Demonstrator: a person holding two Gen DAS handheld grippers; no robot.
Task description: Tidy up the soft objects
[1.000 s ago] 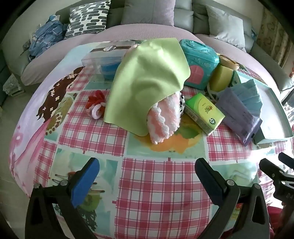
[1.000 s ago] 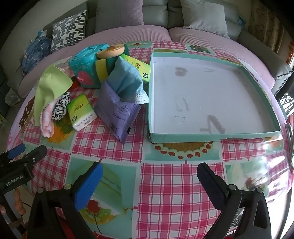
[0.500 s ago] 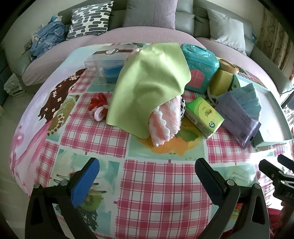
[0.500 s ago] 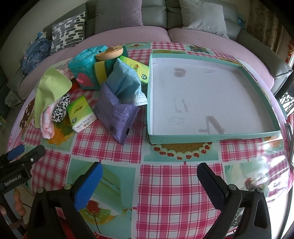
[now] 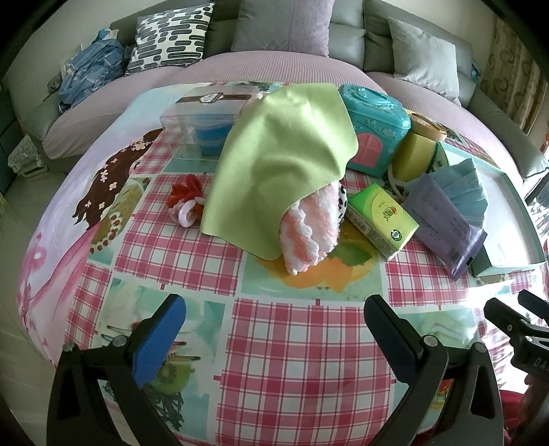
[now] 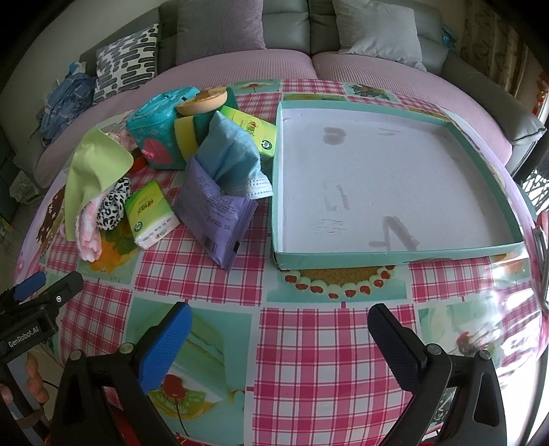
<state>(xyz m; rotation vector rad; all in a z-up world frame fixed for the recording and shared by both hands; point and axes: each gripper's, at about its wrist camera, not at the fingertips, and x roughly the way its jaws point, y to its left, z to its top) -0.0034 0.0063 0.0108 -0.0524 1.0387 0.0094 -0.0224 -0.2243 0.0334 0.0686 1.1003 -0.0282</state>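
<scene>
A green cloth [image 5: 281, 154] drapes over a pink-and-white fuzzy towel [image 5: 308, 233] on the table, also in the right wrist view [image 6: 92, 164]. Beside them lie a green tissue pack [image 5: 381, 219], a purple pouch holding blue face masks [image 5: 446, 209], a yellow sponge [image 5: 411, 157] and a teal wipes pack [image 5: 374, 127]. A red-and-white scrunchie [image 5: 185, 202] lies left of the cloth. My left gripper [image 5: 274, 329] is open and empty, near the table's front. My right gripper [image 6: 278, 336] is open and empty, in front of the empty teal tray [image 6: 394, 255].
A clear plastic box with blue items [image 5: 202, 127] stands behind the cloth. A leopard-print item [image 6: 111, 206] lies by the towel. A sofa with cushions [image 6: 219, 31] curves behind the round table. The left gripper shows at the right wrist view's left edge [image 6: 37, 291].
Both grippers have drifted slightly; the objects sit a little lower in the left view. Nothing was taken hold of or moved.
</scene>
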